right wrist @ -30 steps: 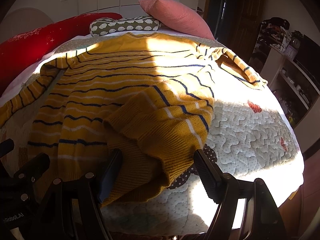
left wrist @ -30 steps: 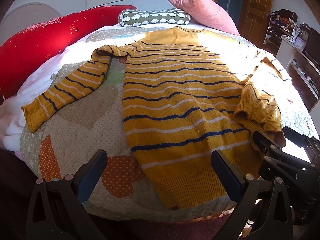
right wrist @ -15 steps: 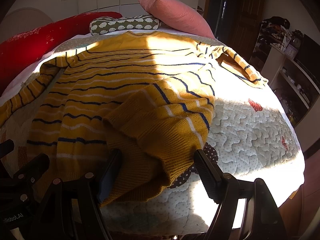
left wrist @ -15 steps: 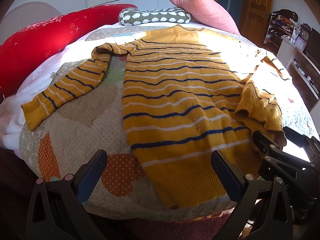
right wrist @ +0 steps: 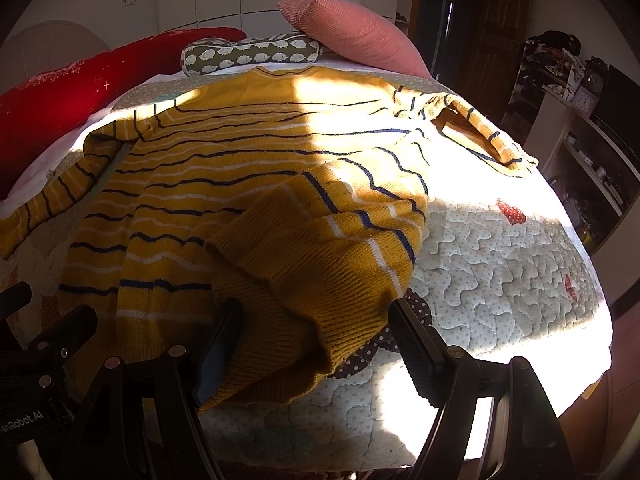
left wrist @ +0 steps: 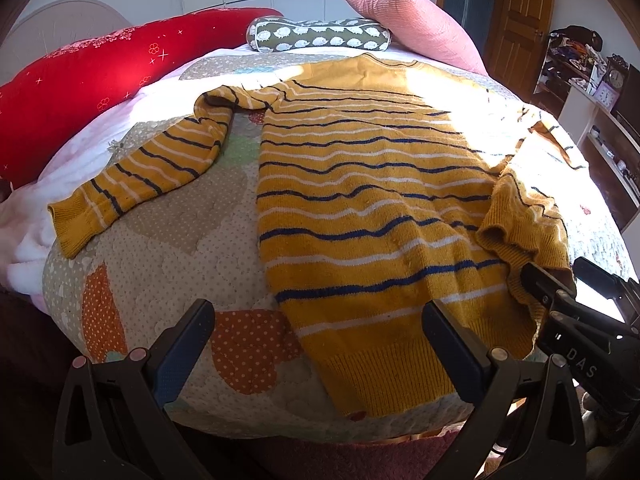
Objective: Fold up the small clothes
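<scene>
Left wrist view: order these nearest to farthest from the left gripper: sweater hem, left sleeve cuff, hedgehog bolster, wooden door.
From the left gripper:
1. Sweater hem, between the fingers, right of centre.
2. Left sleeve cuff, out at the quilt's left edge.
3. Hedgehog bolster, at the head of the bed.
4. Wooden door, beyond the bed, upper right.

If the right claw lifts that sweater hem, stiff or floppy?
Likely floppy: the sweater already bunches in soft folds by the right claw. Thick knit suggests some weight, so it would sag. The quilt looks textured; dragging probably catches.
</scene>
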Tool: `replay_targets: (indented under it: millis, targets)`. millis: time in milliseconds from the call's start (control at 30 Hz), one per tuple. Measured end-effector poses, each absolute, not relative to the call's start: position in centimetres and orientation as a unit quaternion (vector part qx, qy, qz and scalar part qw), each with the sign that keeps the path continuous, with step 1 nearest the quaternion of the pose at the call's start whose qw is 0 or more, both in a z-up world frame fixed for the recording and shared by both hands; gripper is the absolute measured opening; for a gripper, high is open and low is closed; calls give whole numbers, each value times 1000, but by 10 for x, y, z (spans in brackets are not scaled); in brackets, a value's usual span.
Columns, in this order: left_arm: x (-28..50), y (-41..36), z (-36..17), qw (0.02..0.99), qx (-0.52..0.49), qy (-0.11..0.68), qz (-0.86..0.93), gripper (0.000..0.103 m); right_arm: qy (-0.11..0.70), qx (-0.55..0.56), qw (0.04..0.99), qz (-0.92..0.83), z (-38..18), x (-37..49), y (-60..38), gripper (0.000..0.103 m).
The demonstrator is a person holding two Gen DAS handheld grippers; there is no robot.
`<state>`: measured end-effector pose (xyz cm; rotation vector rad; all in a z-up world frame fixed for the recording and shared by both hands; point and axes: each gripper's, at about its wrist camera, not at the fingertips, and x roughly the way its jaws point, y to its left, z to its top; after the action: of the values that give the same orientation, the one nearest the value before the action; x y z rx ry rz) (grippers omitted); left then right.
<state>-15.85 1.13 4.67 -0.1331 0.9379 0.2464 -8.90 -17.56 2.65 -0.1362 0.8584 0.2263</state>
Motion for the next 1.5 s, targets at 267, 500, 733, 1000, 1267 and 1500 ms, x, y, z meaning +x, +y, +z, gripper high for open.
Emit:
replay_targets:
  millis: [267, 500, 733, 1000, 1267, 1500]
  targets:
    - [-161, 40, 50, 877, -117, 445, 138, 103, 376, -73, 914, 137, 47, -77, -181, 79]
    - [-164, 46, 49, 875, -127, 446, 138, 103, 370, -159, 900, 169, 35, -63, -120, 79]
    - [-166, 50, 52, 876, -132, 442, 142, 103, 417, -72, 890, 171, 26, -41, -145, 12]
    - [-165, 51, 56, 876, -130, 440, 147, 103, 409, 37, 908, 85, 54, -65, -283, 7]
    - [-160, 75, 51, 860, -180, 456, 142, 103, 468, 127, 874, -13, 18, -109, -394, 7]
    - [-150, 73, 39, 838, -261, 478, 39, 103, 440, 197, 875, 46, 22, -113, -405, 36]
